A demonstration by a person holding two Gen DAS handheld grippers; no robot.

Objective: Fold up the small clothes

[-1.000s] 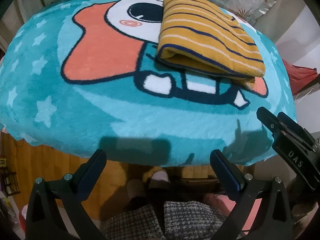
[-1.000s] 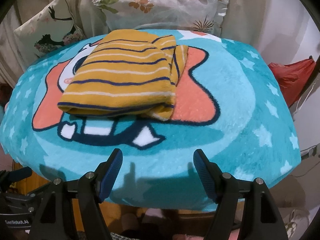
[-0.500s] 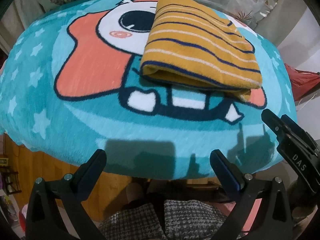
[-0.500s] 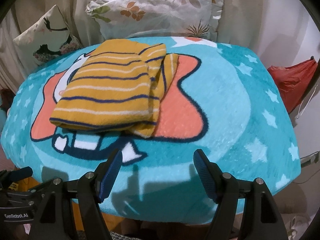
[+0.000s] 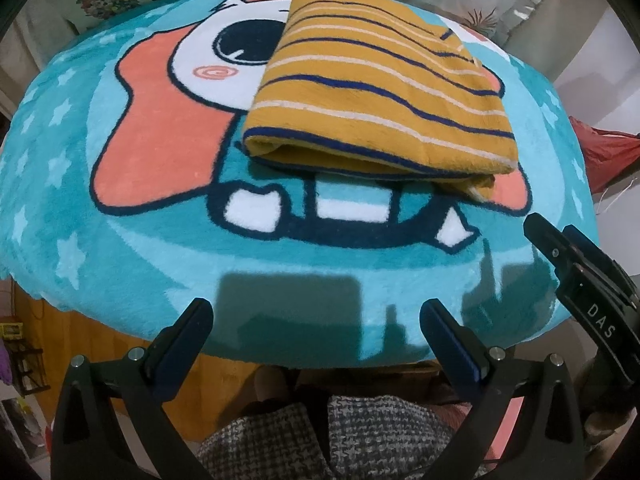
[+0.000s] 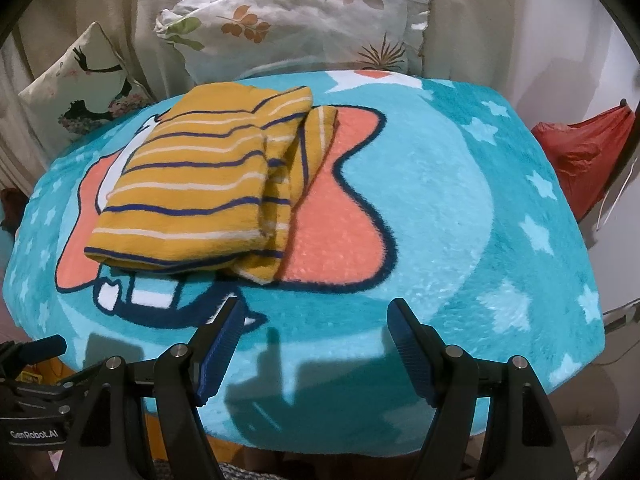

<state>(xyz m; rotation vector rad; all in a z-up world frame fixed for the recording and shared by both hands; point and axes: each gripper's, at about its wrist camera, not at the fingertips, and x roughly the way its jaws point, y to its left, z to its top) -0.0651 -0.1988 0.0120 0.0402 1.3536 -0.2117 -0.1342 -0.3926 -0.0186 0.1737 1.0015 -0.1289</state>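
Note:
A mustard-yellow garment with navy and white stripes (image 5: 376, 92) lies folded into a flat rectangle on a teal cartoon blanket (image 5: 132, 276). It also shows in the right wrist view (image 6: 200, 188), left of centre, with a folded layer sticking out on its right side. My left gripper (image 5: 316, 312) is open and empty, hovering at the blanket's near edge, short of the garment. My right gripper (image 6: 316, 312) is open and empty over the blanket's near edge, below and right of the garment. The right gripper's body (image 5: 580, 280) shows at the right of the left wrist view.
Two patterned cushions (image 6: 304, 24) (image 6: 80, 80) lean against a curtain behind the blanket (image 6: 460, 200). A red bag (image 6: 584, 152) lies off the right side. The person's checked-fabric lap (image 5: 328, 436) and a wooden floor (image 5: 48, 336) sit below the near edge.
Both grippers have moved forward toward the blanket, so the garment sits lower and larger in both views. Both stay open and empty. The garment has not moved.

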